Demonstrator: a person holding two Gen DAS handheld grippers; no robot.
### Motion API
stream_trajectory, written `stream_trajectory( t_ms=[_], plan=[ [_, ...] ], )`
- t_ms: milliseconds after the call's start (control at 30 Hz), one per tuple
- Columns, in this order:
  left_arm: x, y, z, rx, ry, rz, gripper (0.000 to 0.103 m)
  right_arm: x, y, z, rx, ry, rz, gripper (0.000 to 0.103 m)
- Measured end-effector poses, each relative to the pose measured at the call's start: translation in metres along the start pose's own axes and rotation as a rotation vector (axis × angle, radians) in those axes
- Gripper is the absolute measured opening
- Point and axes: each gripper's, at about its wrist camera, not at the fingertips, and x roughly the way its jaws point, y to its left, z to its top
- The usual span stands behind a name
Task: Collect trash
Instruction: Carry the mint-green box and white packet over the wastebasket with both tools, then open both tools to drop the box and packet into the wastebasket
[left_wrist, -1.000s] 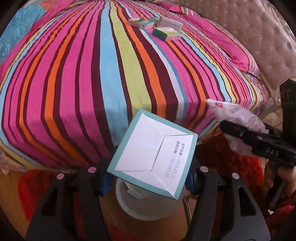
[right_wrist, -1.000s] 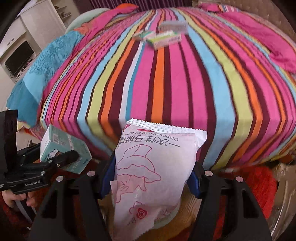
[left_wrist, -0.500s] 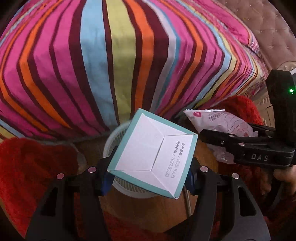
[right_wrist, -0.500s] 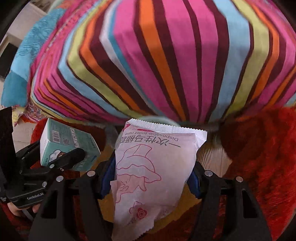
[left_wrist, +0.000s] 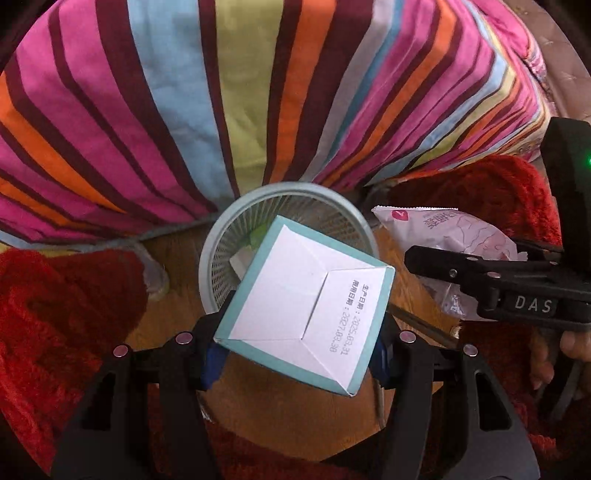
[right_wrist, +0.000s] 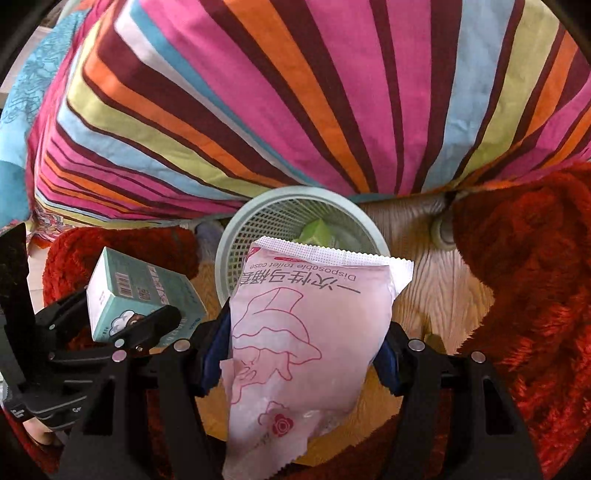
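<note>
My left gripper (left_wrist: 295, 354) is shut on a teal-and-white carton (left_wrist: 306, 314), held just above the near rim of a pale mesh waste basket (left_wrist: 236, 221). The right gripper (right_wrist: 301, 354) is shut on a pink plastic packet (right_wrist: 306, 332) whose top edge overlaps the same basket (right_wrist: 258, 221). Each wrist view shows the other side too: the packet (left_wrist: 454, 236) in the right gripper (left_wrist: 461, 273) at the right, the carton (right_wrist: 129, 295) in the left gripper (right_wrist: 122, 332) at the left. A green item (right_wrist: 314, 232) lies inside the basket.
The striped bedspread (left_wrist: 258, 92) hangs over the bed edge right behind the basket. Red shaggy rugs (left_wrist: 55, 314) (right_wrist: 535, 295) flank a strip of wooden floor (right_wrist: 436, 295). A round bed foot (right_wrist: 441, 229) stands at the right. A hand (left_wrist: 576, 343) grips the right tool.
Both grippers have sunk and tipped downward from the bed top to the floor. The basket has come into full view under the carton and the packet. Both grips are unchanged.
</note>
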Motion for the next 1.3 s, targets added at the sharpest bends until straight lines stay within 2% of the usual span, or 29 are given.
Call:
stream_trajectory(
  t_ms=[167, 467, 500, 533, 567, 633, 1300],
  plan=[
    [0.013, 0.001, 0.003, -0.011, 0.054, 0.01, 0.059, 0.007, -0.001, 0.002, 0.003, 0.032, -0.002, 0.062],
    [0.021, 0.002, 0.005, -0.028, 0.095, 0.015, 0.062, 0.012, 0.006, 0.006, -0.028, 0.053, 0.005, 0.063],
    [0.022, 0.002, 0.006, -0.032, 0.101, 0.023, 0.07, 0.013, 0.007, 0.007, -0.026, 0.054, 0.01, 0.064],
    [0.02, 0.003, 0.006, -0.034, 0.102, 0.029, 0.084, 0.014, 0.007, 0.007, -0.024, 0.058, 0.011, 0.066],
    [0.021, 0.003, 0.006, -0.038, 0.1, 0.032, 0.087, 0.015, 0.007, 0.007, -0.023, 0.065, 0.006, 0.077],
    [0.019, 0.003, 0.007, -0.039, 0.092, 0.029, 0.087, 0.015, 0.006, 0.006, -0.02, 0.065, -0.007, 0.087],
    [0.022, 0.012, 0.003, -0.092, 0.096, 0.018, 0.087, 0.021, 0.0, 0.006, 0.029, 0.075, -0.01, 0.092]
  ],
)
